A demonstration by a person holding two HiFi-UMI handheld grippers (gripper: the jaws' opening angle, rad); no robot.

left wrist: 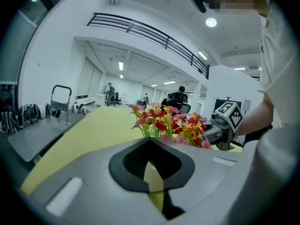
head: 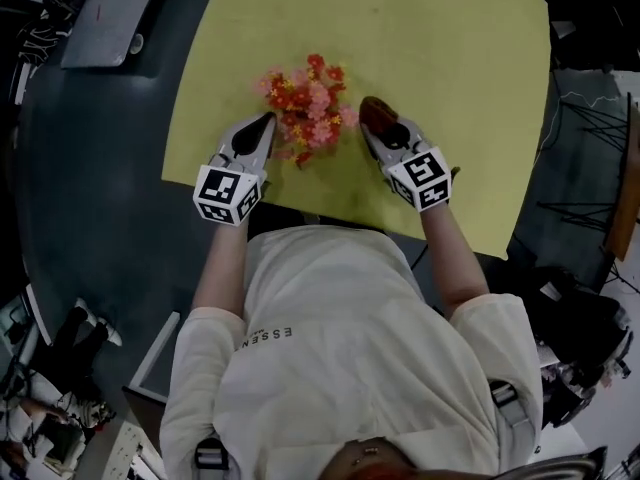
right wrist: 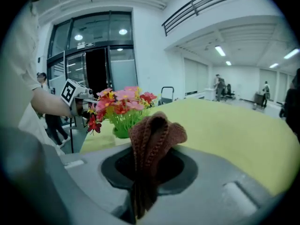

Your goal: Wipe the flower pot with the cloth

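A bunch of red, pink and yellow artificial flowers [head: 305, 108] stands on the yellow mat [head: 420, 48]; the blooms hide its pot from above. In the right gripper view, green shows under the flowers [right wrist: 121, 104]. My left gripper [head: 266, 123] is just left of the flowers, jaws shut with nothing between them [left wrist: 151, 161]. My right gripper [head: 372, 120] is just right of the flowers, shut on a brown knitted cloth [right wrist: 152, 135], which bunches up above the jaws [head: 380, 114]. Neither gripper touches the flowers.
The mat lies on a dark round table [head: 90, 188]. A grey flat tray [head: 112, 13] sits at the table's far left. Cables and stands [head: 590, 128] crowd the floor at the right. People and chairs are far off in the hall [left wrist: 176, 97].
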